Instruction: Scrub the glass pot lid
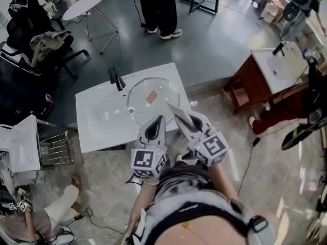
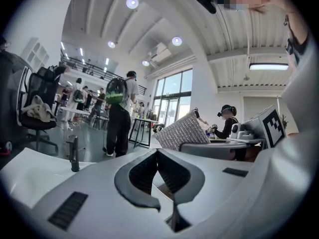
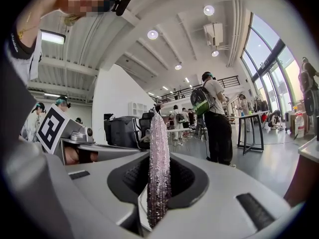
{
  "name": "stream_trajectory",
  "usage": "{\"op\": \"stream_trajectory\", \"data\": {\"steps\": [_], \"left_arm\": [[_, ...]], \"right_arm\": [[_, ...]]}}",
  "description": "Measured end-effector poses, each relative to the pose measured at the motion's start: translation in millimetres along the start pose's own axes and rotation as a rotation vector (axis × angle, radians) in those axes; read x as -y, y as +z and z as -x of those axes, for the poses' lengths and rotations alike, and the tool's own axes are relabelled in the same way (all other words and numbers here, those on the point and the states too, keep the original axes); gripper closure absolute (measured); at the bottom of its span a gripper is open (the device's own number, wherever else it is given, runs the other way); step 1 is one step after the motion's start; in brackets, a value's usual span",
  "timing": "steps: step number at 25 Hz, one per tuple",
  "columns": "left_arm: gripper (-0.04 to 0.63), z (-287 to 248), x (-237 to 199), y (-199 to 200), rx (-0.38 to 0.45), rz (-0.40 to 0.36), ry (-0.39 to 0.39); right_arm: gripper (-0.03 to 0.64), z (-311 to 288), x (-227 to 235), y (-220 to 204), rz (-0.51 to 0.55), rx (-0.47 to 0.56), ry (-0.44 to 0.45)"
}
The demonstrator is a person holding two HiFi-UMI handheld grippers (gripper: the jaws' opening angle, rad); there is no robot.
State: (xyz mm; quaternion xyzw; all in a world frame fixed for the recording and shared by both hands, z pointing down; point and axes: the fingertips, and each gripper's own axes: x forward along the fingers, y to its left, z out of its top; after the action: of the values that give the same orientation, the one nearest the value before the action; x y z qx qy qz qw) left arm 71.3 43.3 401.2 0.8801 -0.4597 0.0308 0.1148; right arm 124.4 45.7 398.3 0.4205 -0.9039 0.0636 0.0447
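One glass pot lid (image 1: 159, 107) lying flat on the white sink (image 1: 99, 129), nobody touching it.

The lid's brown knob (image 1: 152, 96) points up, and the black faucet (image 1: 116, 78) sits just off its left edge. Both grippers hang just short of the lid's near rim, side by side. The right gripper (image 3: 158, 183) is clamped on a sparkly silver scrub pad (image 3: 159, 153) that sticks up edge-on between its jaws. The left gripper (image 2: 157, 156) has its jaws pressed together with nothing in them. Further out there's a person in dark trousers (image 1: 159, 9) standing on the grey floor, a round white table (image 1: 84, 6) and a second sink on a wooden cabinet (image 1: 255, 83) off to the right.
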Motion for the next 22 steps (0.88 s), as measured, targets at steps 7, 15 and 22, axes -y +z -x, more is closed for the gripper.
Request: {"op": "stream_trajectory", "data": {"steps": [7,15,22], "left_arm": [[0.600,-25,-40,5,-0.033,0.004,-0.076],[0.600,-36,-84,-4,-0.067,0.000,-0.125],[0.598,-39,-108,-12,-0.092,0.007,-0.149]], "right_arm": [[0.535,-39,17,-1,-0.019,-0.023,-0.082],[0.535,-77,24,-17,-0.033,-0.078,-0.168],[0.535,-95,28,-23,-0.038,-0.095,-0.217]]}}
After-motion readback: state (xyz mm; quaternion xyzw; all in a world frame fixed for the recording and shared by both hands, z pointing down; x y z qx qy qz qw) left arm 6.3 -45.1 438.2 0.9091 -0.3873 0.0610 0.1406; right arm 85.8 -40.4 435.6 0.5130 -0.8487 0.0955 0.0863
